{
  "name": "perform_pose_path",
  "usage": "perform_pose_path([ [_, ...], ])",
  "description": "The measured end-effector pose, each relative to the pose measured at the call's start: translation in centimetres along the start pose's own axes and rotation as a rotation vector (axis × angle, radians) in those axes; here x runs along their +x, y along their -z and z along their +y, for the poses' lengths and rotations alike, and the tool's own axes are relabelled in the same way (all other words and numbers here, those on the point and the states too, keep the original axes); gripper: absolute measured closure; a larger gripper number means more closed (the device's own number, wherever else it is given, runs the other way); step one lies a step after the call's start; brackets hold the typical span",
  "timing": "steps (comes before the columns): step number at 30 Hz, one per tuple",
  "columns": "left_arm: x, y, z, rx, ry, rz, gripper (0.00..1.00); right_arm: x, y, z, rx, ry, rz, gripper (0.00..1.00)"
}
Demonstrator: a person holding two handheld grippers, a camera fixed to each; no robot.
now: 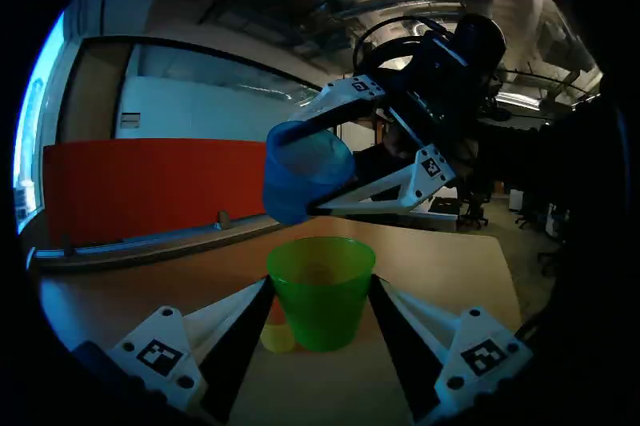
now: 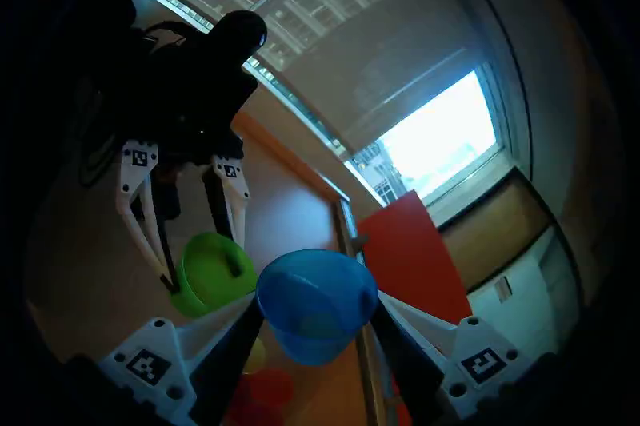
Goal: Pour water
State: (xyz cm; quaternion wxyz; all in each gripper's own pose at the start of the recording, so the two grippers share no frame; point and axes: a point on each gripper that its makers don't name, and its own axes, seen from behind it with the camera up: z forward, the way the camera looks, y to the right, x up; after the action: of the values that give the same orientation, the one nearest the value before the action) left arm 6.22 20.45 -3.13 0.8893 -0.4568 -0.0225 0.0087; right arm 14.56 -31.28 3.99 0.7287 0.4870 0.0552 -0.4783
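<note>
The left hand-held gripper (image 1: pixel 320 286) and the right hand-held gripper (image 2: pixel 316 302) each have two white tapering fingers (image 1: pixel 214 316) with black inner faces, a square black-and-white marker (image 1: pixel 160 356) between dark screw heads (image 1: pixel 186 382), and, behind them, a black body (image 1: pixel 456 58) with a looping black cable (image 1: pixel 372 29).

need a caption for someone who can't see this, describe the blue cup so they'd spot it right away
Find the wooden table in front of the red panel. Above it the right gripper holds the blue cup, tipped above the green cup in the left gripper. It is the only blue cup, and the one that is raised and tilted rather than upright.
</note>
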Motion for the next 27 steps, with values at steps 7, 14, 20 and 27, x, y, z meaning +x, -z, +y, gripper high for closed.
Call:
perform_pose_path([
  [7,0.3,0.0,0.0,-0.001,0.001,0.008,0.16,0.1,-0.1,0.6,-0.004,0.027,-0.009,0.10],
  [14,0.3,-0.1,0.1,-0.002,0.003,0.013,0.16,0.1,-0.4,0.8,-0.006,0.060,-0.020,0.10],
  [20,0.5,-0.3,0.2,-0.005,0.002,0.015,0.16,0.0,-0.5,1.0,-0.013,0.084,-0.030,0.10],
  [27,0.5,-0.4,0.2,-0.007,-0.001,0.016,0.16,0.1,-0.5,1.3,-0.019,0.103,-0.036,0.10],
])
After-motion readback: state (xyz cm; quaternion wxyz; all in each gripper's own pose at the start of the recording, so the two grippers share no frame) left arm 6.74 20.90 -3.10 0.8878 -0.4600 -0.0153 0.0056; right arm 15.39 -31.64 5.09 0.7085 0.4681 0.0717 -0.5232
